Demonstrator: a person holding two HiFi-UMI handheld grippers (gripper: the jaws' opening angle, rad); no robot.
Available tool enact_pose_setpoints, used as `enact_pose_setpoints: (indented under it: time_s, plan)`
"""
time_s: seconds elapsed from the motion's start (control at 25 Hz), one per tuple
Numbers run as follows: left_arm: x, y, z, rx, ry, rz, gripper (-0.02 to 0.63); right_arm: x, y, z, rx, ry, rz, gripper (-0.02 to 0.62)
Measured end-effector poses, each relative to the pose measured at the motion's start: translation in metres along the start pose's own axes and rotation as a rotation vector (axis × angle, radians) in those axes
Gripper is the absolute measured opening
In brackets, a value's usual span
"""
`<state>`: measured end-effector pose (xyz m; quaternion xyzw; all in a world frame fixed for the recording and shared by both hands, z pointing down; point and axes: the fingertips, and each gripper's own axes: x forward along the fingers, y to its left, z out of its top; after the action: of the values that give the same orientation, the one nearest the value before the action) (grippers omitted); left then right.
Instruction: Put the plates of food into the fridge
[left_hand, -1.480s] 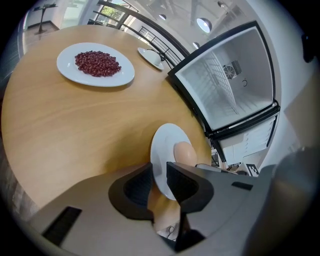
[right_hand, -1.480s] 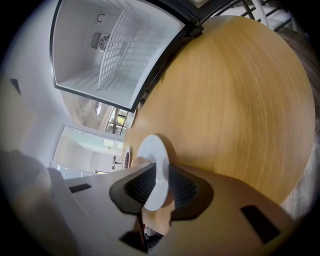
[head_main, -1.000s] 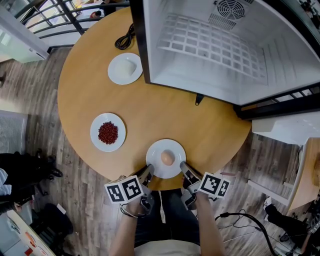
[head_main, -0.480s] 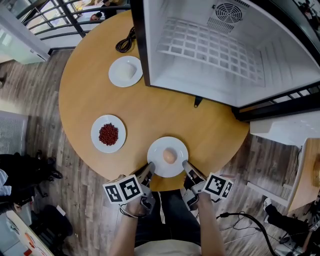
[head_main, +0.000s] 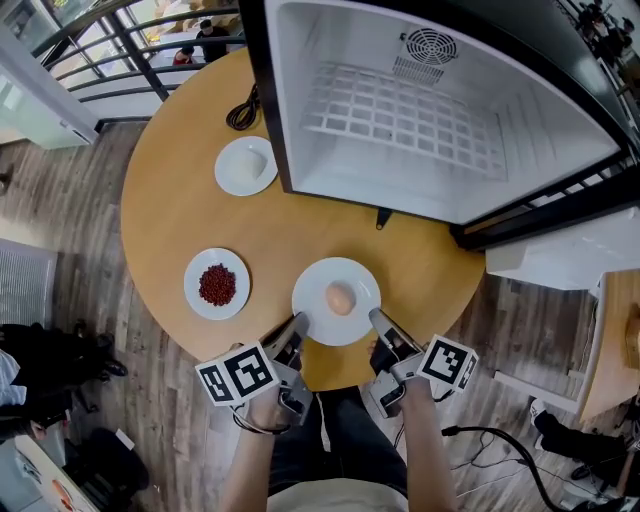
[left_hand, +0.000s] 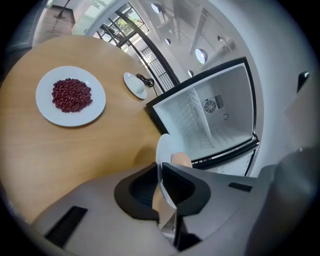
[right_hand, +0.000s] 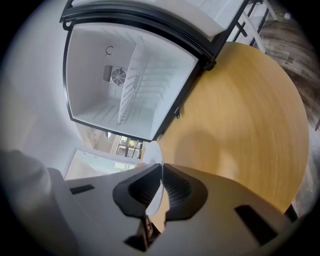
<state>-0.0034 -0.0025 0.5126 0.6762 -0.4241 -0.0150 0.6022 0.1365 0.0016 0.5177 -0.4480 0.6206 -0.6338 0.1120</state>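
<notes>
Plate (head_main: 318, 290) clamped, left tool (head_main: 298, 325), right tool (head_main: 377, 318) (left gripper view shows egg (left_hand: 181, 160))

We see bare table (head_main: 330, 240) open before the fridge (head_main: 420, 190) | dark tab (head_main: 380, 217) at its sill | wire shelf (head_main: 400, 120) crosses its inside

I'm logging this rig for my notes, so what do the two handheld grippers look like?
The left gripper and right gripper both have dark grey tapered jaws, ribbed on the inside. Each carries a white cube printed with black square markers.
</notes>
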Motion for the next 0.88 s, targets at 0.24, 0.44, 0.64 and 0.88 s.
enact_pose_setpoints:
  time_s: [0.24, 0.44, 0.64, 0.88]
  plan:
    - [0.004, -0.034, 0.033, -0.001, -0.072, -0.039, 0.035, 0.002, 0.035, 0.035, -0.037, -0.077, 0.031, 0.026]
    - [0.012, -0.064, 0.065, 0.012, -0.132, -0.07, 0.035, 0.007, 0.066, 0.067, -0.041, -0.16, 0.081, 0.025]
    - [0.022, -0.097, 0.093, 0.02, -0.201, -0.097, 0.035, 0.008, 0.095, 0.103, -0.044, -0.255, 0.12, 0.025]
    - [0.035, -0.131, 0.125, 0.004, -0.286, -0.116, 0.035, 0.012, 0.126, 0.141, -0.023, -0.345, 0.173, 0.023]
